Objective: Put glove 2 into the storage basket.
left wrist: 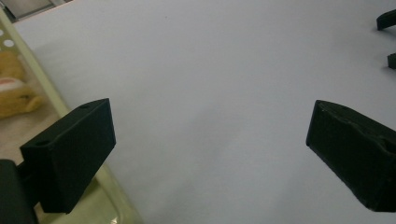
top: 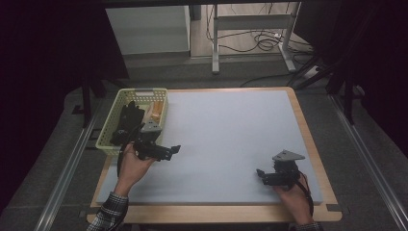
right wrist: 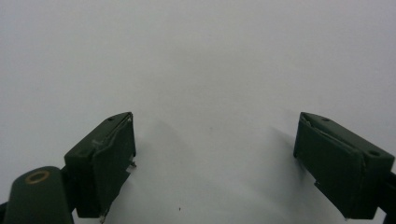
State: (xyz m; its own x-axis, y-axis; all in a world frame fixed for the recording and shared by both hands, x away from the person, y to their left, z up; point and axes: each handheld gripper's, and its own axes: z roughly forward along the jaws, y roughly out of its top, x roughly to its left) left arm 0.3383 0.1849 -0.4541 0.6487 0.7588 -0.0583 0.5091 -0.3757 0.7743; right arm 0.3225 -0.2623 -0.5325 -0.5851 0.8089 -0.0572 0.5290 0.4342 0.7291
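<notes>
From above, the left black two-jaw gripper (top: 174,149) hovers just beside the pale yellow-green plastic basket (top: 108,134) at the grey mat's (top: 231,130) left edge. The basket holds dark items and something orange, perhaps a soft toy (top: 156,111). The left gripper view shows its jaws spread wide, empty, the basket rim (left wrist: 46,88) beside one jaw. The right gripper view shows the right gripper (right wrist: 215,163) likewise released over bare mat.

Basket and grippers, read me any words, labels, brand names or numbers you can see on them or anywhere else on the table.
There is no readable text.
Basket: no label or print visible on its rim or walls.
Left gripper and right gripper: plain black, no markings legible.
Yellow soft toy in the basket: no tag or lettering can be made out.
Table: blank.
</notes>
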